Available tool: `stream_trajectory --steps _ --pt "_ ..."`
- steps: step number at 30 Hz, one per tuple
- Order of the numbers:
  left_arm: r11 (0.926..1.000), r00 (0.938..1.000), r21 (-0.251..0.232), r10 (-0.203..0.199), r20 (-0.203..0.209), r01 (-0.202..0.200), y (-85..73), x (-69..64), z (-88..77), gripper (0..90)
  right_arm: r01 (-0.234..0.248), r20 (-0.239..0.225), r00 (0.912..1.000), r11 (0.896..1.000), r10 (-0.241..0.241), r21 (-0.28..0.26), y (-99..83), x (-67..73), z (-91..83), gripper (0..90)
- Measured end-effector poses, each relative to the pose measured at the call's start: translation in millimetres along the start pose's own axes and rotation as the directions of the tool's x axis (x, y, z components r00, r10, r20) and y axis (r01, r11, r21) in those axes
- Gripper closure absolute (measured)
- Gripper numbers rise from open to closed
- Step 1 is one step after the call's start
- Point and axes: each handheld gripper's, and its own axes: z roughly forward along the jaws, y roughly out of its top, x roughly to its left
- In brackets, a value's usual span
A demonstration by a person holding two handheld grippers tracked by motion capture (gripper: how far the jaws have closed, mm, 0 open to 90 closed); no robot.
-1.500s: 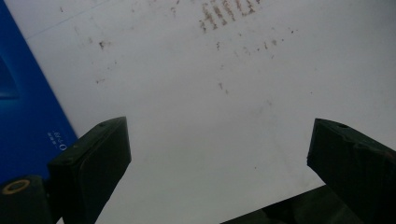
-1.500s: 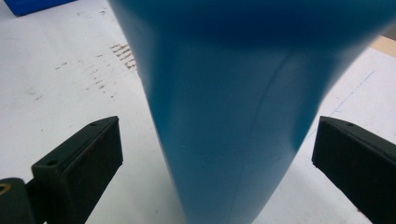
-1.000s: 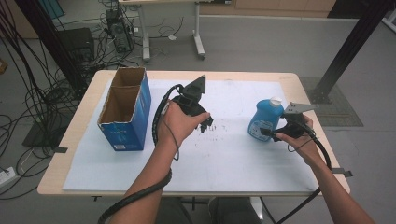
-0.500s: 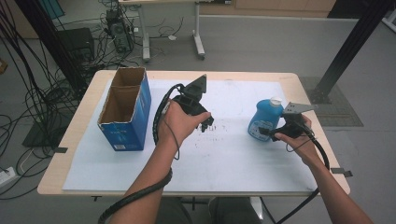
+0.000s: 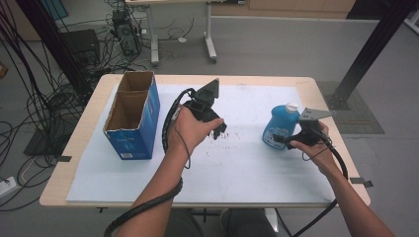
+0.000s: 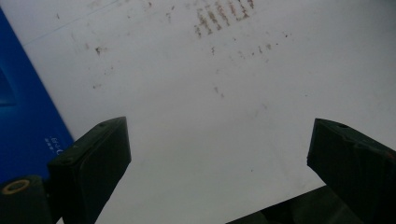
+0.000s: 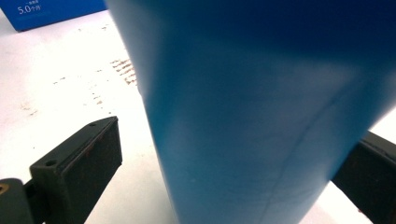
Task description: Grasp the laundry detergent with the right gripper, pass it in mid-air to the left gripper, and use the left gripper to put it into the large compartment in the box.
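Where legible, blue box (image 7: 51,11) reads "5.0"; bottle (image 5: 279,126) label unreadable.

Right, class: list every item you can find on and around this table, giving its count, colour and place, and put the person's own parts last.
Bottle: one, blue with a white cap, upright at the table's right.
Cardboard box: one, blue outside and brown inside, open-topped, at the table's left.
Sheet: one, white and scuffed, covering the table top.
Table: one, light wood.
Cables: many, black, on the floor to the left.
Left hand-held gripper: one, black, open above the sheet.
Right hand-held gripper: one, black, open, its jaws either side of the bottle.
Forearms: two, entering from the bottom.
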Motion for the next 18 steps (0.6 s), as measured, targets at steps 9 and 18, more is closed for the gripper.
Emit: stream_trajectory --steps 9,18 --pt "1.0 1.0 -0.003 0.002 0.0 -0.002 0.3 0.0 -1.4 6.5 0.001 -0.004 1.0 1.0 -0.001 -0.009 0.3 0.7 -0.2 1.2" --pt "1.0 1.0 -0.003 0.001 0.0 -0.001 0.2 -0.1 -2.2 6.5 0.004 -0.009 1.0 1.0 -0.005 -0.014 0.9 1.4 -0.1 1.2"
